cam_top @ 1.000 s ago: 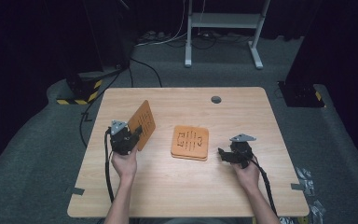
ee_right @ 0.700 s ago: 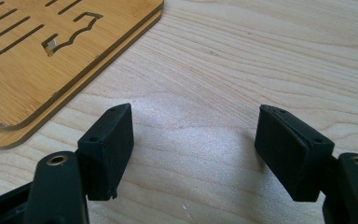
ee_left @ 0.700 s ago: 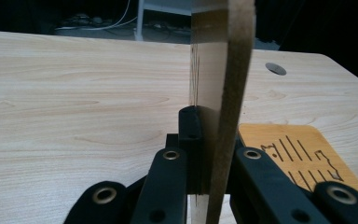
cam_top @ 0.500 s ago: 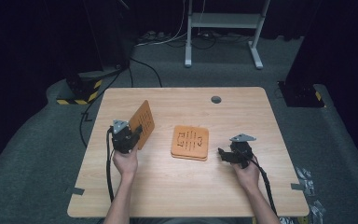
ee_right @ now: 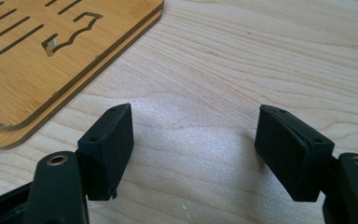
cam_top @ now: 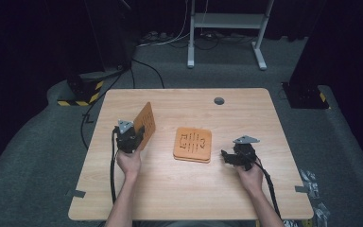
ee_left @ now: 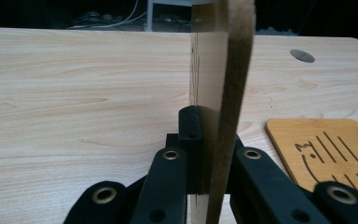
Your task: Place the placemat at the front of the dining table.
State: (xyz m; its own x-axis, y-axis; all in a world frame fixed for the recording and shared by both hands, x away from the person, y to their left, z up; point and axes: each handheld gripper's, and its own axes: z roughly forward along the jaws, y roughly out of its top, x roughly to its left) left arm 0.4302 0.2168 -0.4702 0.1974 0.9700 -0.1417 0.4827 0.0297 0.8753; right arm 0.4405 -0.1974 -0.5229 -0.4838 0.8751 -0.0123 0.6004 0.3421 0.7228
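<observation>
While it stands upright on edge above the left part of the pale wooden table (cam_top: 179,198), the thin orange-brown wooden board (cam_top: 145,124) is pinched at its lower edge between the black jaws of the left gripper (cam_top: 131,136). To its right, near the table's middle, a stack of flat slotted bamboo boards (cam_top: 193,144) lies flat. Further right, the right gripper (cam_top: 228,156) rests low with jaws apart, holding nothing, just beside the stack's corner.

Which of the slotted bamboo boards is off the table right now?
The thin orange-brown slotted bamboo board clamped on edge in the left claw. The other boards lie flat, stacked mid-table, in front of the open, empty right claw.
</observation>
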